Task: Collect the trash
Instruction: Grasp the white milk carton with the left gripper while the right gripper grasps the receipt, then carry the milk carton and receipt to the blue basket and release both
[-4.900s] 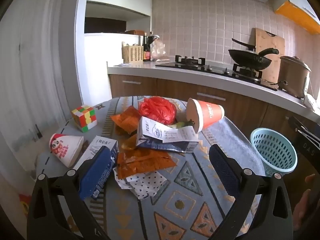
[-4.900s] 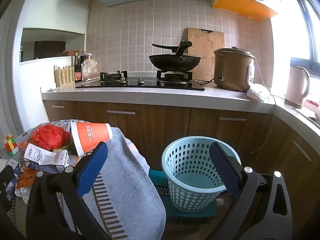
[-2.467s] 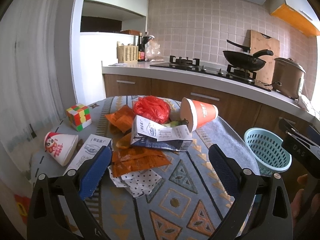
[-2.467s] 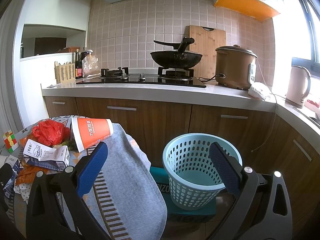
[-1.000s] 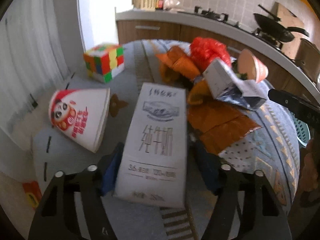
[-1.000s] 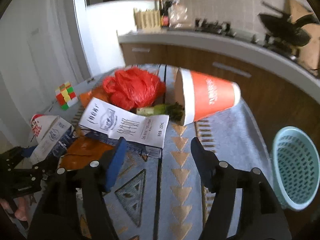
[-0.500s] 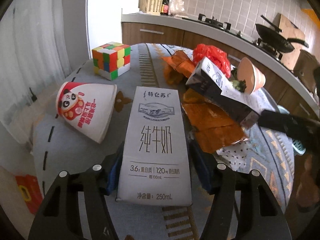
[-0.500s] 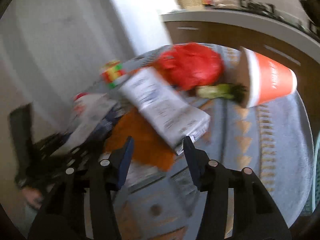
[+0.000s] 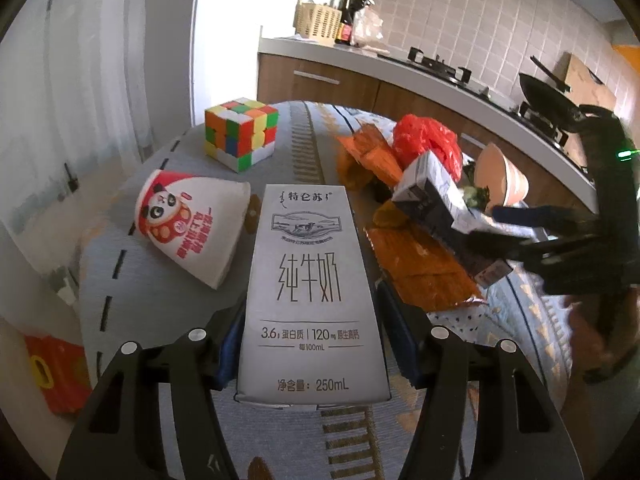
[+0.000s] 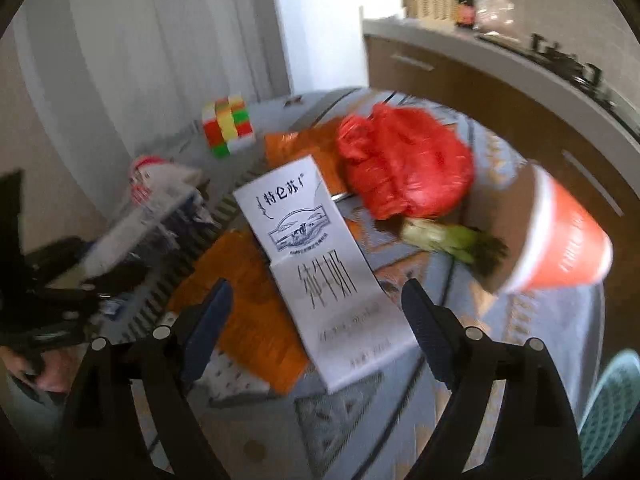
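Note:
My left gripper (image 9: 310, 340) is shut on a grey 250 mL milk carton (image 9: 312, 292), held just above the patterned table (image 9: 160, 312). My right gripper (image 10: 316, 300) is open, its jaws on either side of a second, flattened milk carton (image 10: 320, 272) that lies on the trash pile; it also shows from the side in the left wrist view (image 9: 520, 236). The pile holds orange wrappers (image 10: 248, 320), a red plastic bag (image 10: 404, 164), a green vegetable stalk (image 10: 452, 244) and a tipped orange paper cup (image 10: 560, 236). A panda-print paper cup (image 9: 188, 224) lies on its side left of my carton.
A Rubik's cube (image 9: 240, 134) stands at the table's far left. The light blue trash basket (image 10: 612, 408) is off the table's right edge. A kitchen counter (image 9: 420, 68) with a gas stove and a black pan (image 9: 548, 96) runs behind. A red object (image 9: 52, 372) lies on the floor.
My left gripper came down, shut on the grey milk carton and lifted it slightly. My right gripper swung from the basket to the pile and now straddles the flattened carton.

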{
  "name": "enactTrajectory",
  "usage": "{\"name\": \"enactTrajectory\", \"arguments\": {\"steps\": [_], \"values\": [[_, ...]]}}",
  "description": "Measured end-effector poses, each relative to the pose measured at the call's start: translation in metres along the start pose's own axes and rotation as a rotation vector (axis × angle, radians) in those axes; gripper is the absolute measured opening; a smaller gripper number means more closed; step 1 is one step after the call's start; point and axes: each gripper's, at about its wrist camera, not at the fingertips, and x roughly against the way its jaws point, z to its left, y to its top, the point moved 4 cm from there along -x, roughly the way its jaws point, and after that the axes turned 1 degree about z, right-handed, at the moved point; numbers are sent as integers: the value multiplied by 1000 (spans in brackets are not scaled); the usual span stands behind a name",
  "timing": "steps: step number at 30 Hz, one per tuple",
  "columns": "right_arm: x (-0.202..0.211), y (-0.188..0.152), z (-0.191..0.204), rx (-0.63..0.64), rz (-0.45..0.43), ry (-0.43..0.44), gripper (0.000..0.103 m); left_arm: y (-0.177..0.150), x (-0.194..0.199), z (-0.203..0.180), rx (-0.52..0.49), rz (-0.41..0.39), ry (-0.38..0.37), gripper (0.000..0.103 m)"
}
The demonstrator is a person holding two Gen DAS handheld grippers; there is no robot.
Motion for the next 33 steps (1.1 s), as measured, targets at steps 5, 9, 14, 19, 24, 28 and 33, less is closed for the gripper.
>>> {"name": "enactTrajectory", "arguments": {"steps": [5,9,14,19,24,28,33], "values": [[-12,4,-2,14,9,-4,68,7,12,-9,-18,-34,4,58],[-1,-1,-1,22,-10,10,54,13,16,-18,-27,-54,-8,58],[46,-10,-5,-13,-118,-13,49,25,28,-36,-49,-100,-33,58],[115,-27,-30,-105,-246,-98,49,42,40,-69,-110,-153,-78,58],[186,-61,-73,-221,-329,-267,49,57,41,-133,-217,-175,-169,58],[226,-101,-115,-349,-338,-382,49,62,35,-194,-297,-152,-261,58],[245,-170,-180,-568,-258,-521,49,52,21,-280,-404,-91,-403,58]]}}
